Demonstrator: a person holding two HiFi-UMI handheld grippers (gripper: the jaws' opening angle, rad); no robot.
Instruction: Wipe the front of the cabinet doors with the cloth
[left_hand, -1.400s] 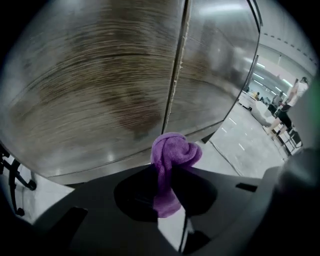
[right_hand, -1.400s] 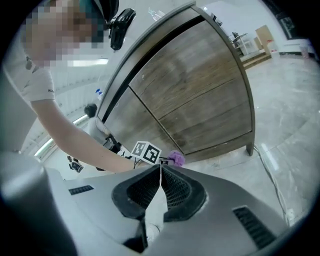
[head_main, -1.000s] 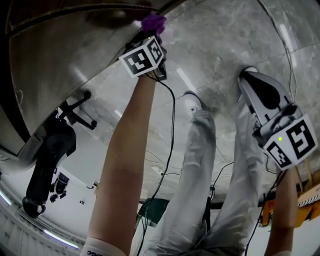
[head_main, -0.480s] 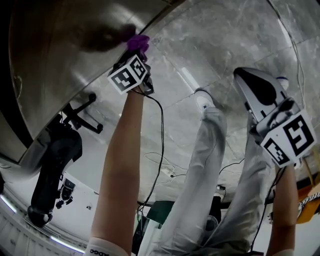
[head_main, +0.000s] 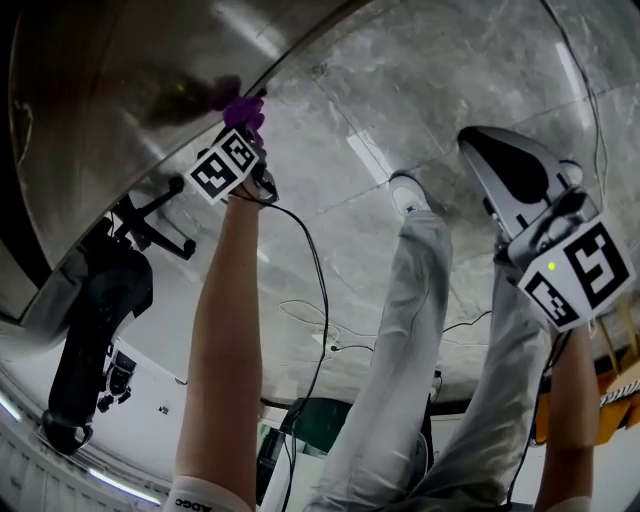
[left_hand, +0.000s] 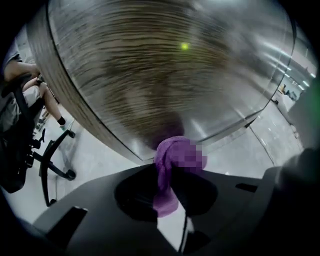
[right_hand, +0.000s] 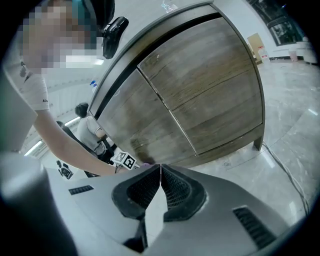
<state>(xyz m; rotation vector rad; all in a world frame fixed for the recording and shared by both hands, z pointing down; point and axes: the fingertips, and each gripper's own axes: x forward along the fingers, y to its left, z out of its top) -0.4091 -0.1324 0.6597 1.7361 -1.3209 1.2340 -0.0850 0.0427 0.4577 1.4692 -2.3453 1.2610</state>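
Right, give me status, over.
Left hand-held gripper shut on purple cloth, low on cabinet door. Right hand-held gripper shut, empty, held away. Nothing blocking the door.

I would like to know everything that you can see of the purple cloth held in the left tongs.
The purple cloth looks like soft, slightly fuzzy fabric, bunched into a wrinkled wad. The left tongs are shut on it: one end hangs down between them, and the bunched end sticks out past their tips. That end seems to press on the brown wood-grain cabinet door near its lower edge, where a dark reflection shows.
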